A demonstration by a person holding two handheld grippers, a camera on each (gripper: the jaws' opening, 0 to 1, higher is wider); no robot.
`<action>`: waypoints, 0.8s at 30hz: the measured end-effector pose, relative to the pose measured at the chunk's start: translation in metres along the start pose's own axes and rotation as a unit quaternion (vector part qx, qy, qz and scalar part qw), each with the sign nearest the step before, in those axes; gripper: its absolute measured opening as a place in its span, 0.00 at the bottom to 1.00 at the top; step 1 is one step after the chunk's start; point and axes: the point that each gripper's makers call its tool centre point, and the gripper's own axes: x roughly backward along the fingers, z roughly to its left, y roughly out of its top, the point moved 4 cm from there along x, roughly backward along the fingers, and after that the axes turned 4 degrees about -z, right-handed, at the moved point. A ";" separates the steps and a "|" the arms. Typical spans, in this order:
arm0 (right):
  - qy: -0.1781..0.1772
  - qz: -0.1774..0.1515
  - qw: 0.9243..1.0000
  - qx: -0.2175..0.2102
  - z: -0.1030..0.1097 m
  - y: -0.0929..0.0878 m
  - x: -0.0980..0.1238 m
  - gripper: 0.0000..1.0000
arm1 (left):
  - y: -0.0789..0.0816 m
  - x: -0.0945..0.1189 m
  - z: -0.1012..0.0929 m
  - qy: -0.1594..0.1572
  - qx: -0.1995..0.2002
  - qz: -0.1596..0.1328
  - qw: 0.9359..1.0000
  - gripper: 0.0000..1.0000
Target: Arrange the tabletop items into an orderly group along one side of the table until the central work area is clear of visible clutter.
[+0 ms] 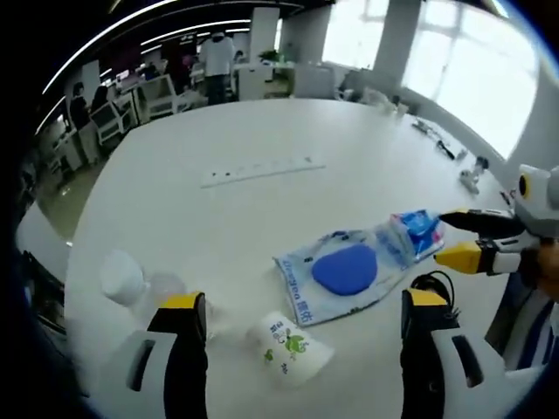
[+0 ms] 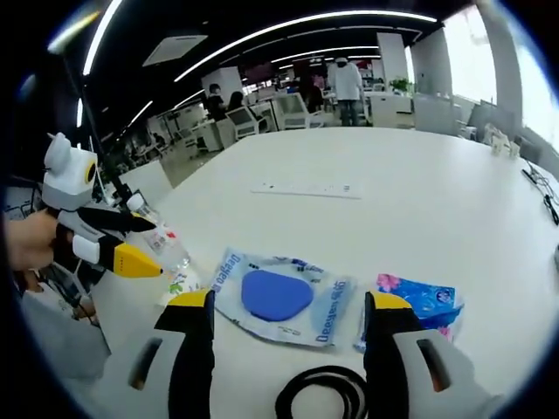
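Clutter sits bunched near the tabletop's (image 1: pixel 262 131) near edge, and both grippers are hovering over it. The left gripper (image 1: pixel 306 327) has its yellow-tipped jaws spread apart and empty, a small white paper cup (image 1: pixel 288 346) lying on its side between them and a clear plastic bottle (image 1: pixel 131 284) just off to its left. Straight ahead lies the clear plastic pouch (image 1: pixel 345 272) with blue print and a blue oval pad (image 1: pixel 344 268) inside it, flat on the table. Over in the right gripper view, the right gripper (image 2: pixel 288 319) also has its jaws apart with nothing between them, the same pouch (image 2: pixel 279 297) lying just past the tips, a blue tissue packet (image 2: pixel 419 301) touching its far end, and a coil of black cable (image 2: pixel 319 397) at the very near edge. A white power strip (image 2: pixel 306 188) rests well apart toward the middle. My read on handling: the pouch looks light, limp and slick, so a pinch on its flat face would likely slide off; better to nip a sealed edge or corner and drag it along. The tissue packet looks soft and forgiving, good for a grip across its short sides. The cup looks featherweight and crushable, and it may roll, so a gentle close on the rim seems wise.
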 end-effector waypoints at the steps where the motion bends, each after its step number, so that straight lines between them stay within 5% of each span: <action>1: 0.001 0.000 1.000 0.001 0.001 0.000 0.000 0.67 | 0.000 0.001 -0.001 0.000 0.001 -0.003 1.000 0.89; 7: 0.015 0.010 1.000 0.013 0.008 -0.015 0.002 0.67 | -0.019 0.013 -0.008 -0.019 0.027 -0.018 0.999 0.87; 12: 0.029 0.016 0.999 0.023 0.016 -0.021 0.003 0.66 | -0.039 0.023 -0.004 -0.024 -0.048 -0.021 0.998 0.85; 16: 0.040 0.023 0.998 0.036 0.025 -0.023 -0.001 0.66 | -0.055 0.031 0.003 -0.029 -0.002 -0.020 0.999 0.86; 24: 0.068 0.041 0.995 0.066 0.051 -0.029 -0.012 0.66 | -0.083 0.051 0.026 -0.007 0.008 -0.014 1.000 0.88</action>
